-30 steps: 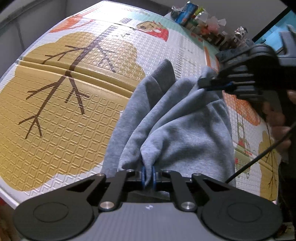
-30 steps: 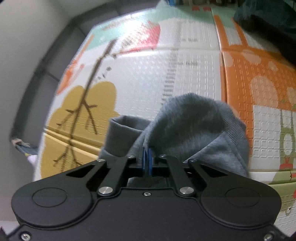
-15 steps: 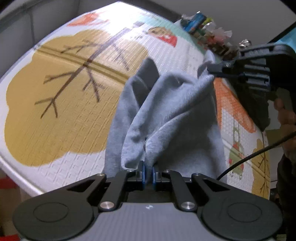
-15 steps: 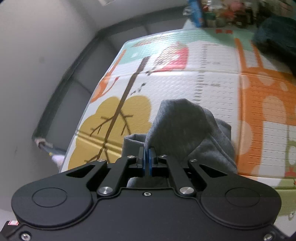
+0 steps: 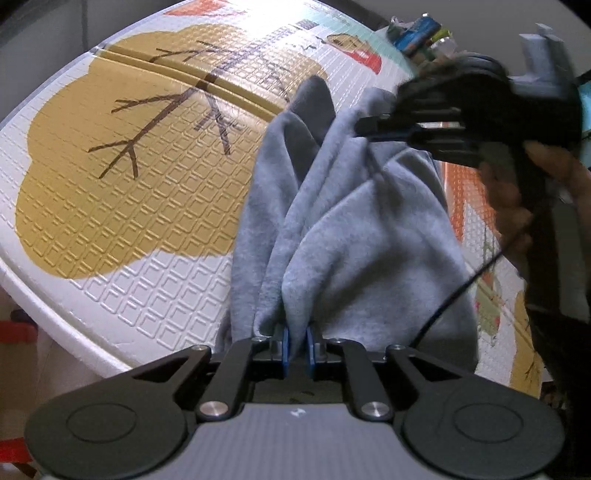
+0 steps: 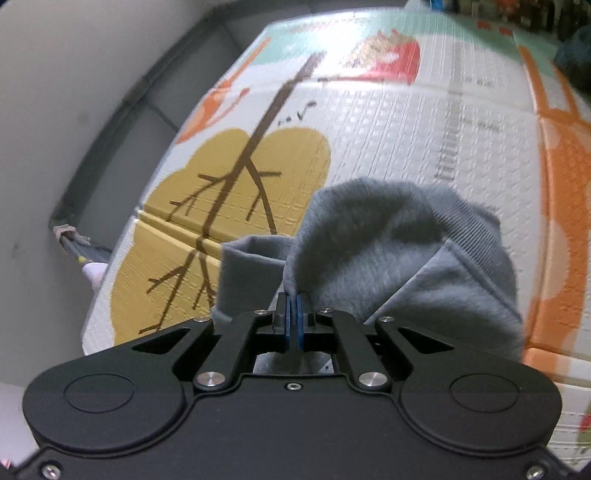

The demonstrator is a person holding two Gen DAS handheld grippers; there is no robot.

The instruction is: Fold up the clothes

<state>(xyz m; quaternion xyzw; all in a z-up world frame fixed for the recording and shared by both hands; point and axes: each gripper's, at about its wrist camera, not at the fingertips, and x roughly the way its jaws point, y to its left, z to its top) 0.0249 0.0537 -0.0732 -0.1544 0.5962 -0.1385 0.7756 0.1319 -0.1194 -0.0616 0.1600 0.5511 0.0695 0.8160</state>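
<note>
A grey fleece sweatshirt (image 5: 354,236) hangs bunched between both grippers, lifted off the play mat (image 5: 122,192). My left gripper (image 5: 296,349) is shut on a fold of its edge near the camera. My right gripper (image 6: 294,319) is shut on another fold of the sweatshirt (image 6: 391,251), near a ribbed hem. In the left wrist view the right gripper (image 5: 373,127) shows at the upper right, pinching the far end of the cloth, held by a hand. A sleeve end droops to the left in the right wrist view.
The mat has a yellow tree print (image 6: 236,192) and orange panels (image 6: 561,221). Its near edge (image 5: 55,314) drops off at the left. Clutter of small packages (image 5: 421,33) lies at the far end. A dark frame (image 6: 122,122) borders the mat.
Both grippers have risen and tilted, lifting the sweatshirt higher off the mat. The right gripper has swung further over the cloth. Both grips are unchanged.
</note>
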